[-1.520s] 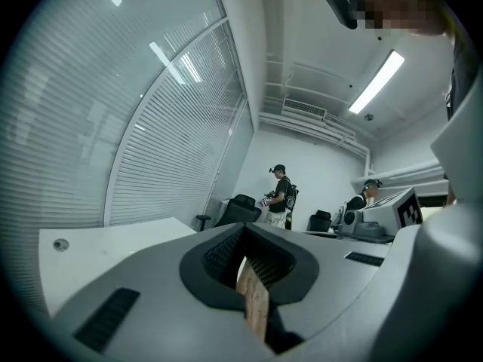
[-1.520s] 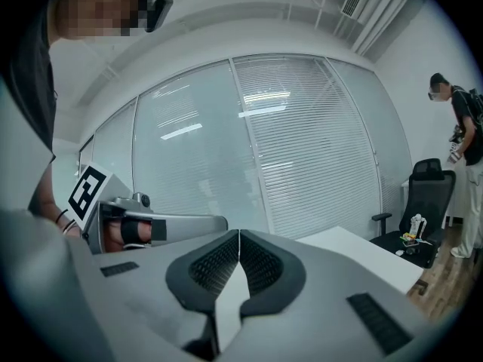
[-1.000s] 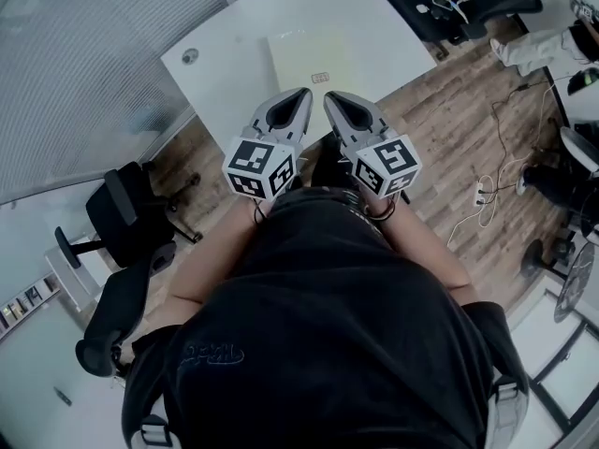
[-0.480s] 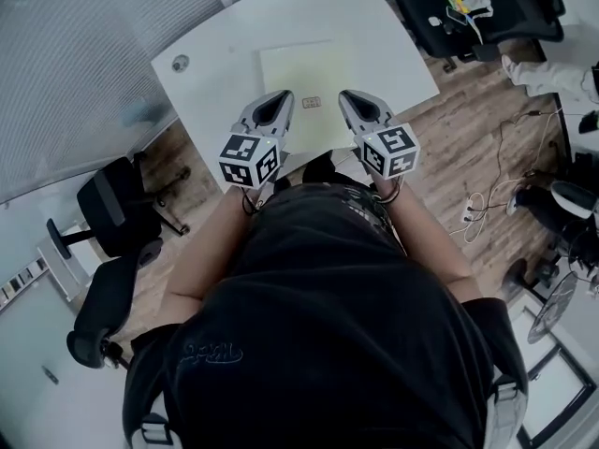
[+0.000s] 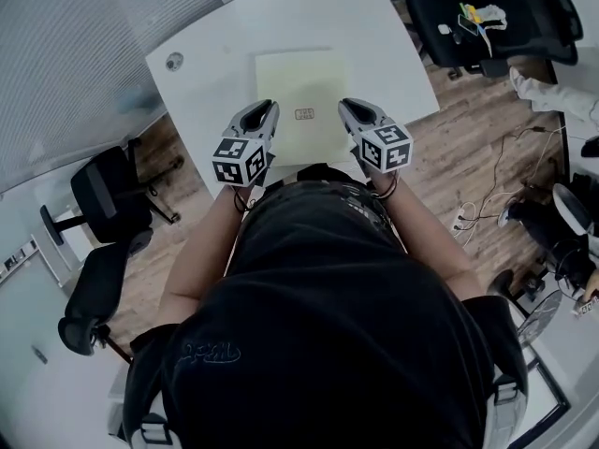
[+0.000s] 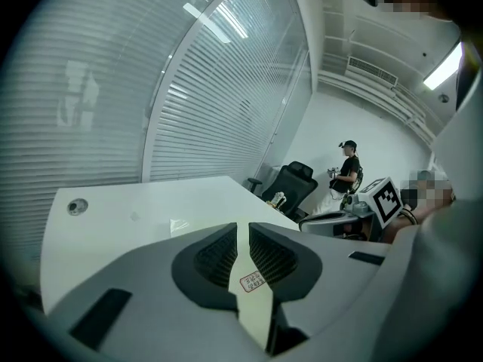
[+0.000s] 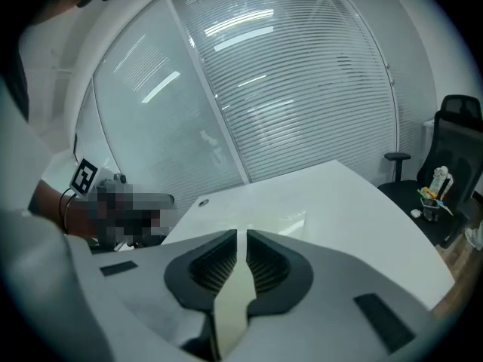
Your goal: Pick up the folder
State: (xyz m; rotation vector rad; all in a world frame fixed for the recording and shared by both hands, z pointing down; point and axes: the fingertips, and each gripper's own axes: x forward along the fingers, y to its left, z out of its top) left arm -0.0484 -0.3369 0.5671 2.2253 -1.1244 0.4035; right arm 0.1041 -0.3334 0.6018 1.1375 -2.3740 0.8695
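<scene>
A pale yellow folder with a small label lies flat on the white table. My left gripper hovers over the folder's near left corner. Its jaws are opening, a narrow slit apart, with nothing between them. My right gripper hovers at the near right corner, shut and empty. In the left gripper view the folder and its label show through the slit of the left gripper. In the right gripper view a strip of folder shows below the right gripper.
A round grommet sits in the table's far left corner. Black office chairs stand on the left, and another chair with small items at the far right. Cables trail on the wooden floor. A blinded glass wall runs behind the table.
Both grippers have moved forward and down from in front of the body to over the table's near edge, spreading apart to the folder's near corners. The left jaws have parted slightly.
</scene>
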